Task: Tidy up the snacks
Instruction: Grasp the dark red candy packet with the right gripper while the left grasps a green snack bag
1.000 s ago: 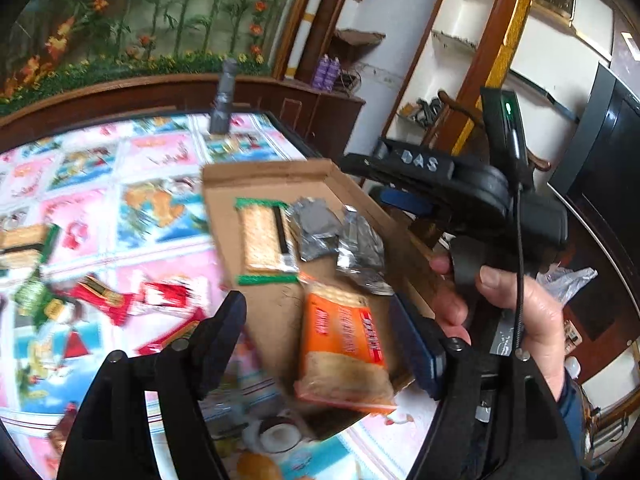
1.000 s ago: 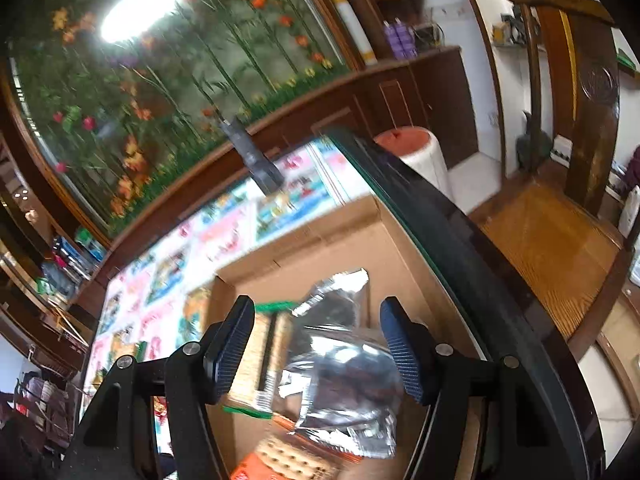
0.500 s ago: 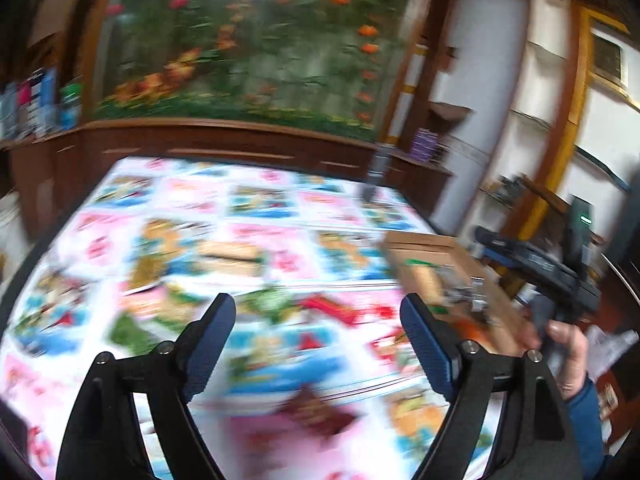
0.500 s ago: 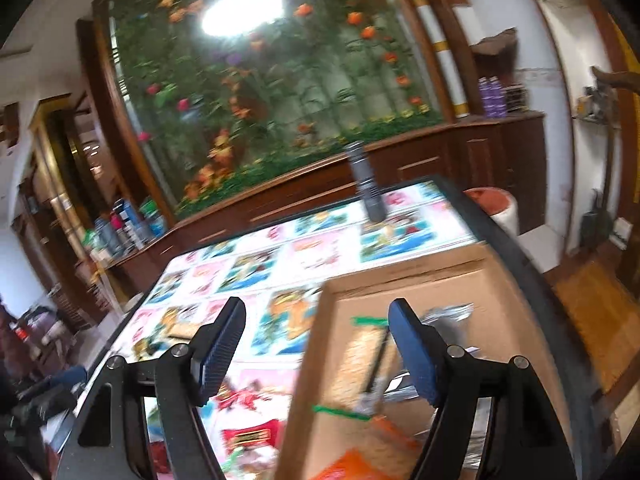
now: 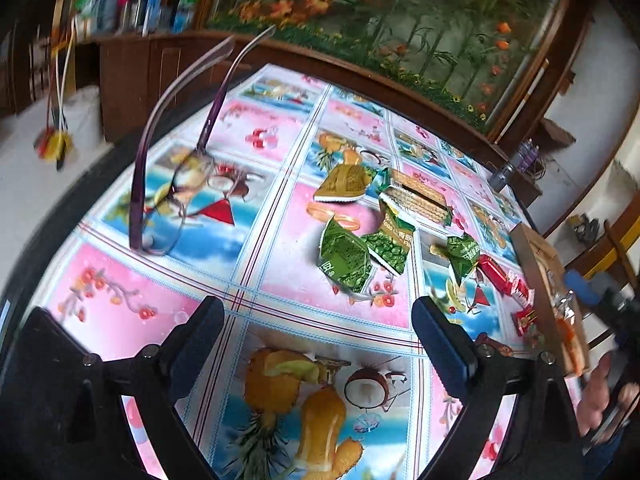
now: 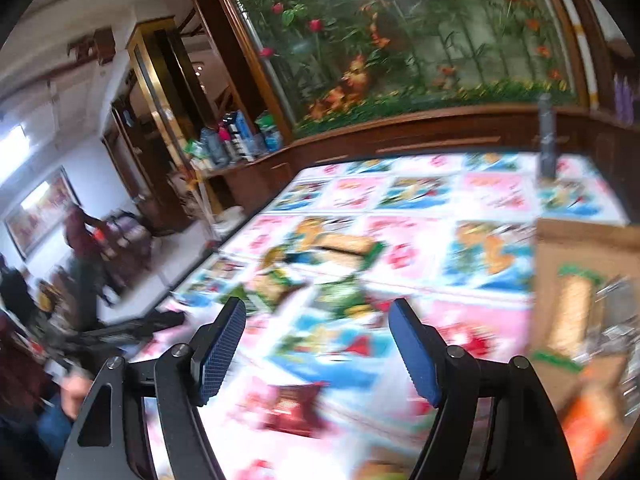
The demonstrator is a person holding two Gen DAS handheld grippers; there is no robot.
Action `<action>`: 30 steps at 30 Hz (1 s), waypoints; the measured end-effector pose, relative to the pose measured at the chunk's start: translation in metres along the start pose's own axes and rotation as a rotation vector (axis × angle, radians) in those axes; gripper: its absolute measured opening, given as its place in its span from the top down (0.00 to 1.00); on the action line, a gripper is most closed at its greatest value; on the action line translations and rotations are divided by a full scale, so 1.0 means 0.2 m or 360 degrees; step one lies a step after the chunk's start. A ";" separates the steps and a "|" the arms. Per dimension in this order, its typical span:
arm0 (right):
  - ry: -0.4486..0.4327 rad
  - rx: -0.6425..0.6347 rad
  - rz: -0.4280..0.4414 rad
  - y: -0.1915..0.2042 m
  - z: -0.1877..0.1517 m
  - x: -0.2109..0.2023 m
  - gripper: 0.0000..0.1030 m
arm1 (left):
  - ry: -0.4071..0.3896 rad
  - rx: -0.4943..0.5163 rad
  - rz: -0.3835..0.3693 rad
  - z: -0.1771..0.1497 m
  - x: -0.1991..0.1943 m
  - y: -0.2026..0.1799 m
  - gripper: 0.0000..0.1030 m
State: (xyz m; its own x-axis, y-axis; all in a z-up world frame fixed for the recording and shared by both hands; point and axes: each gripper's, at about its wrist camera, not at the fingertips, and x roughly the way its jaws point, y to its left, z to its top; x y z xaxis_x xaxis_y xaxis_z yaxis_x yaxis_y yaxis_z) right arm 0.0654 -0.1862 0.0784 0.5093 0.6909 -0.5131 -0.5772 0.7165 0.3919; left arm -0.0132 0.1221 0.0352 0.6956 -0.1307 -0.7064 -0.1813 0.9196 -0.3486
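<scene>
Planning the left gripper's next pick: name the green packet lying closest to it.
The big crumpled green packet, middle of the green cluster; the other green ones lie farther off, toward the box.

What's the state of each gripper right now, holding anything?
Left gripper: jaws open, empty, above the tablecloth.
Right gripper: jaws open, empty; the view is motion-blurred, but nothing sits between them.
</scene>
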 end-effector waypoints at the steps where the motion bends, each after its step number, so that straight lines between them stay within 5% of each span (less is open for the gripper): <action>1: 0.0073 0.0001 -0.0033 0.03 -0.01 0.05 0.24 | -0.0007 -0.0011 -0.0004 -0.01 -0.01 0.00 0.08; 10: 0.0525 -0.0287 -0.0066 0.11 -0.23 0.35 0.36 | -0.0010 0.0040 -0.0007 -0.02 0.00 -0.06 0.09; 13: 0.0582 -0.0401 -0.0216 0.13 -0.28 0.39 0.42 | -0.0005 0.0017 -0.0002 0.00 0.01 -0.08 0.09; 14: 0.0610 -0.0406 -0.0230 0.13 -0.30 0.40 0.61 | -0.0002 0.0010 0.0002 0.00 0.02 -0.08 0.09; 15: 0.0633 -0.0406 -0.0232 0.11 -0.30 0.41 0.65 | 0.0002 0.0000 -0.0005 0.02 0.02 -0.09 0.09; 23: 0.0553 -0.0386 -0.0221 0.11 -0.27 0.36 0.67 | 0.0029 0.0084 0.0139 0.13 0.16 -0.23 0.09; 25: 0.0546 -0.0371 -0.0215 0.11 -0.27 0.35 0.67 | 0.0038 0.0096 0.0214 0.14 0.22 -0.23 0.18; 28: 0.0543 -0.0347 -0.0215 0.10 -0.27 0.35 0.67 | 0.0115 0.0006 0.0180 0.16 0.33 -0.18 0.54; 30: 0.0537 -0.0337 -0.0221 0.10 -0.26 0.35 0.67 | 0.0124 -0.0001 0.0148 0.16 0.37 -0.16 0.57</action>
State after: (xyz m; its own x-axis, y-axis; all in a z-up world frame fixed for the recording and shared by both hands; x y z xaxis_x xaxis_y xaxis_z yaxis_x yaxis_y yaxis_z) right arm 0.0565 -0.1288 0.0099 0.3741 0.4939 -0.7849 -0.6544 0.7403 0.1539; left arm 0.0665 0.0952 0.0126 0.6198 -0.0730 -0.7813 -0.2431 0.9288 -0.2796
